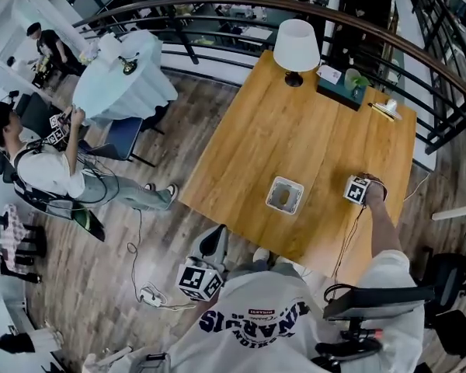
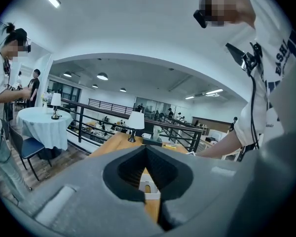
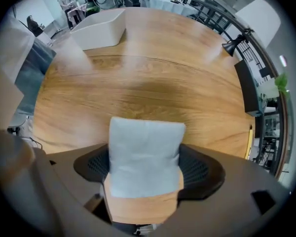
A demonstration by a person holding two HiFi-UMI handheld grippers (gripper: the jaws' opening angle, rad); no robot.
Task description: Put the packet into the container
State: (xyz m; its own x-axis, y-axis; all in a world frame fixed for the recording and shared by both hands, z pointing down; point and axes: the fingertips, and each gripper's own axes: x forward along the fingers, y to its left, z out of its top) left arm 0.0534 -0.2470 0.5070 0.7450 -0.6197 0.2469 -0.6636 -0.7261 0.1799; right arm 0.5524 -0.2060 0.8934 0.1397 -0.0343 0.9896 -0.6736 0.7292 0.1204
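A pale blue-grey packet (image 3: 145, 154) lies flat on the wooden table (image 3: 153, 83). My right gripper (image 3: 145, 168) points straight down over it, open, with a black pad on each side of the packet. In the head view the right gripper (image 1: 359, 191) stands at the table's near right and hides the packet. The white square container (image 1: 284, 195) sits to its left, and shows as the white container (image 3: 98, 29) far off in the right gripper view. My left gripper (image 1: 211, 249) hangs off the table's near edge, shut and empty, its tips (image 2: 146, 149) meeting.
A white lamp (image 1: 296, 49), a dark box with a small plant (image 1: 340, 86) and a small yellow thing (image 1: 384, 109) stand at the table's far end. A curved railing runs behind. A person (image 1: 46, 169) stands left, near a cloth-covered round table (image 1: 124, 76).
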